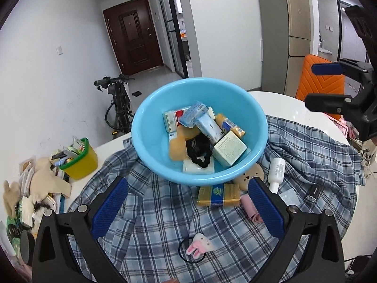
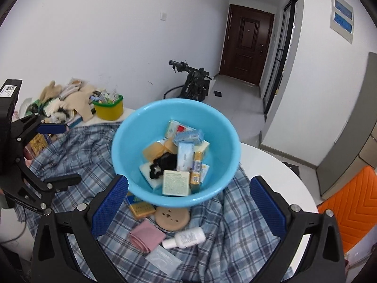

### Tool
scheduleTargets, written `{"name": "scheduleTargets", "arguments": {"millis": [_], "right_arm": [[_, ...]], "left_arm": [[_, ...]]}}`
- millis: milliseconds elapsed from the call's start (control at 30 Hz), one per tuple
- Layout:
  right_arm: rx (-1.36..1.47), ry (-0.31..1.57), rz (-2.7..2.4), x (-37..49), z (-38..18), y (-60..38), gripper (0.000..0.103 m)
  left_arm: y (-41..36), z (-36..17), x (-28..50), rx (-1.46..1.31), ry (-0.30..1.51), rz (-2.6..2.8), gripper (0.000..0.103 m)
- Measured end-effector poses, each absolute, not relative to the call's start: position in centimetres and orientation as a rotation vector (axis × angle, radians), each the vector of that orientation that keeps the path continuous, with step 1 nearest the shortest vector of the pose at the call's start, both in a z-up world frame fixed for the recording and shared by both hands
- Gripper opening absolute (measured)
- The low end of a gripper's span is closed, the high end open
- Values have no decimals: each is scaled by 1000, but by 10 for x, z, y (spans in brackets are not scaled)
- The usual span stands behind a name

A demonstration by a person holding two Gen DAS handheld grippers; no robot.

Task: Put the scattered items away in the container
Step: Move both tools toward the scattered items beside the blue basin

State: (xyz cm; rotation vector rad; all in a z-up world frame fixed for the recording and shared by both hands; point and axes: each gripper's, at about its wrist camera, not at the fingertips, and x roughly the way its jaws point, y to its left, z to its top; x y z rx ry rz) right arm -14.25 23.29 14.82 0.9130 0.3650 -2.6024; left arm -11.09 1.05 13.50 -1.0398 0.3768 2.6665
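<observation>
Both my grippers spread wide, holding nothing — blue basin (image 1: 150, 127) half filled.

Left wrist: my left gripper (image 1: 187, 202) hangs over the plaid cloth (image 1: 165, 212); bunny hair tie (image 1: 199, 247) beneath, gold packet (image 1: 218, 194) beside the basin.
Right wrist: my right gripper (image 2: 188, 200) gapes over pink cloth (image 2: 146, 234), white bottle (image 2: 186, 237) and round tan disc (image 2: 173, 217) — all lying outside.
</observation>
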Motion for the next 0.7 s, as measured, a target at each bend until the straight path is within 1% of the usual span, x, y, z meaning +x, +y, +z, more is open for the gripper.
{"name": "scheduleTargets", "arguments": {"millis": [133,433,700], "right_arm": [[937,349,-2590,-142,140,234,103],[1008,318,-2561,-142,113,234,103],[1027,297,-2562,-114,88,231,103]], "left_arm": [[9,129,-113,-1062,331,2669,103],[10,117,-111,-1091,303,2690,103],[12,101,-91,-1094,264,2700,103]]}}
